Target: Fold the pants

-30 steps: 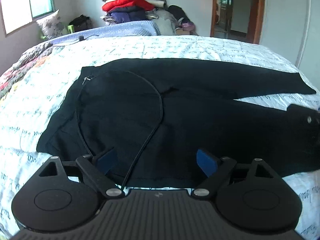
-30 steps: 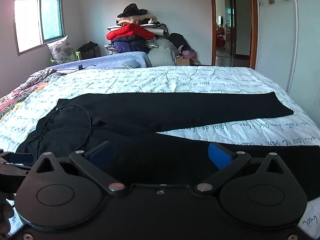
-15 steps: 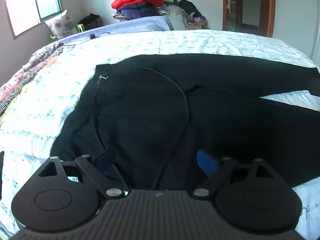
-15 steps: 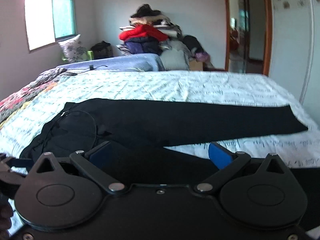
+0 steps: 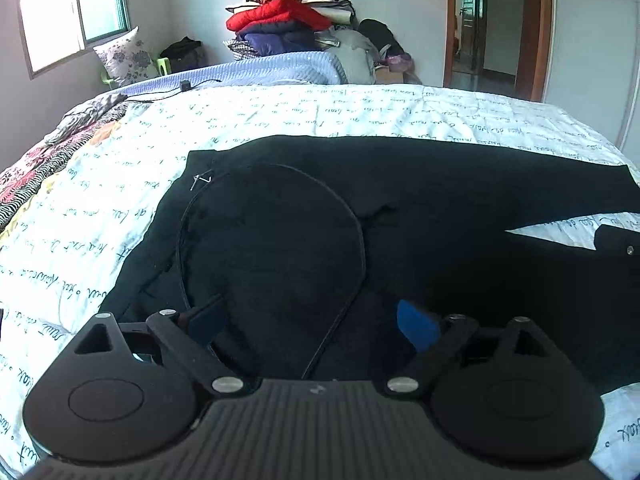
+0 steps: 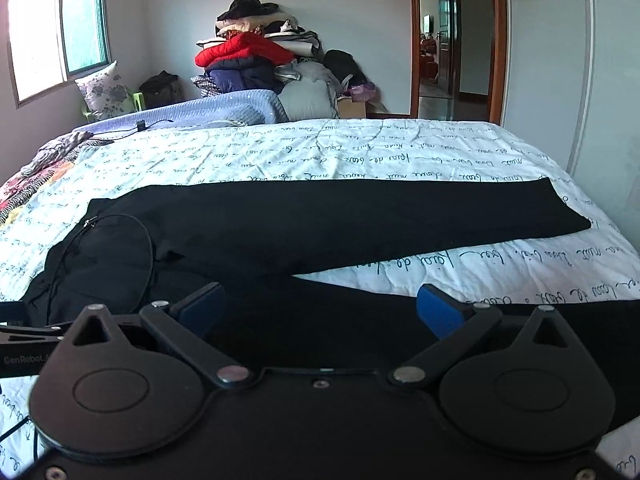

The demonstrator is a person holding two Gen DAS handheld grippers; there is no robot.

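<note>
The pair of black fabric pants [image 6: 320, 220] lies spread flat on the bed with the white script-printed quilt [image 6: 320, 148], waist to the left and the two legs splayed apart toward the right, which looks like a layout meant for bringing one leg over the other; the left tool [image 5: 312, 322] hangs over the waist end with its blue pads wide apart, gripping nothing; the right tool [image 6: 320, 308] hovers above the near leg, likewise released and empty.
</note>
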